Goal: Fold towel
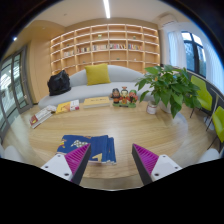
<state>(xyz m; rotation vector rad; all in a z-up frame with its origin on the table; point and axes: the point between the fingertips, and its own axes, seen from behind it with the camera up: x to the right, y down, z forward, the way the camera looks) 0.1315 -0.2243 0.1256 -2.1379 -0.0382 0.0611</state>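
Towel (88,147), blue, lies in a flat rumpled spread on the wooden table (120,125), just ahead of the gripper (111,160) and a little toward eleven o'clock from its midline, one edge running behind the left finger's pad. The gripper's fingers are spread wide with nothing between them, the pink pads (145,158) angled inward like a funnel, and that reads as a tool held back and ready, not yet committed to a corner. My call: the fold hasn't begun, and the first job is picking an edge to pinch, probably the near one by the left finger. Cloth this limp will sag and slide, so a shallow bite could lose it.

Moving out, bare wood stretches ahead at twelve o'clock, which gives room to drag a fold across. Further on, books (68,105) and papers lie at ten and eleven o'clock along the far side of the table, and small figurines (124,96) stand at about twelve to one. A leafy potted plant (172,88) spreads at two o'clock. Beyond the table sits a pale sofa (85,90) with a yellow cushion (97,73) and a dark bag (59,83), and at the back wall, wooden bookshelves (105,47).
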